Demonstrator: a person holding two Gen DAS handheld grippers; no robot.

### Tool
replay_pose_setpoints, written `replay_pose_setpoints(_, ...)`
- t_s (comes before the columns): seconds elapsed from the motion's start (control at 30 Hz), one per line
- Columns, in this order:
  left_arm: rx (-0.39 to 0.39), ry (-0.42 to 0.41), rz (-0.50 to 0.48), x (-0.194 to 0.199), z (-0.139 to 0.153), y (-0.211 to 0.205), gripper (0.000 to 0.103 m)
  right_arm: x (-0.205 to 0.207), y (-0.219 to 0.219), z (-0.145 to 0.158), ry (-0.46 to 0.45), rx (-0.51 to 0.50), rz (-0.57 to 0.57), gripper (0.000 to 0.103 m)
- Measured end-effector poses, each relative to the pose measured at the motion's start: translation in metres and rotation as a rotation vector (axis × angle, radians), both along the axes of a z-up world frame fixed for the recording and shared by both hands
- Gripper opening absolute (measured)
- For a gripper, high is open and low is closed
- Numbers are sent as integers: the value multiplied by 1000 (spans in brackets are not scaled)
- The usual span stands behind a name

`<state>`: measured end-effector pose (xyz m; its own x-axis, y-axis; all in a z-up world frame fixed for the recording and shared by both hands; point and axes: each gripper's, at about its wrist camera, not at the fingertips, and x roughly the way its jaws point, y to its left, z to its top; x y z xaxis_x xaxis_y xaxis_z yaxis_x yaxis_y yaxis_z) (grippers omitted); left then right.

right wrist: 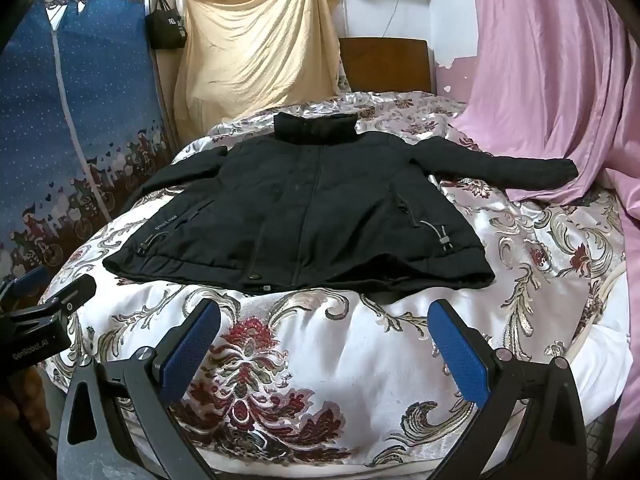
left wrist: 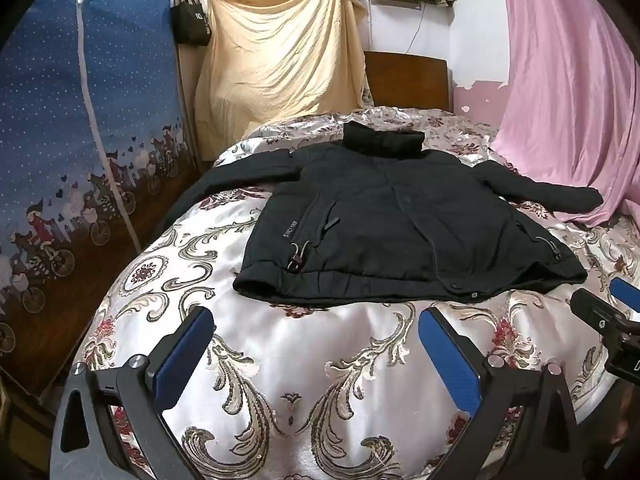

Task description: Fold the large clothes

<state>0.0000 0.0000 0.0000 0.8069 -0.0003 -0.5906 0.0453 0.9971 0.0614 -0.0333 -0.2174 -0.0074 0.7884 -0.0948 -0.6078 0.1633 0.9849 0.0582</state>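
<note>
A black padded jacket [left wrist: 400,224] lies flat and face up on the bed, collar toward the headboard, both sleeves spread out to the sides. It also shows in the right wrist view [right wrist: 304,208]. My left gripper [left wrist: 316,316] is open and empty, hovering over the bedspread just short of the jacket's hem. My right gripper [right wrist: 324,308] is open and empty too, just before the hem toward its right half. The right gripper's body shows at the right edge of the left wrist view [left wrist: 600,316].
The bed has a shiny floral bedspread [left wrist: 304,368] and a wooden headboard [left wrist: 408,80]. A blue fabric wardrobe [left wrist: 80,140] stands on the left, a yellow sheet [left wrist: 276,60] hangs behind, and a pink curtain [left wrist: 568,92] drapes onto the bed at right, near the jacket's right sleeve.
</note>
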Motion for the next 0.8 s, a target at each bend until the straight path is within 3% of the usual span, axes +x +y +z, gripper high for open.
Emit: replay_pose_setpoints(0.8, 3, -6, 6, 4, 1, 2, 103, -2, -1, 3, -10, -3, -1, 102)
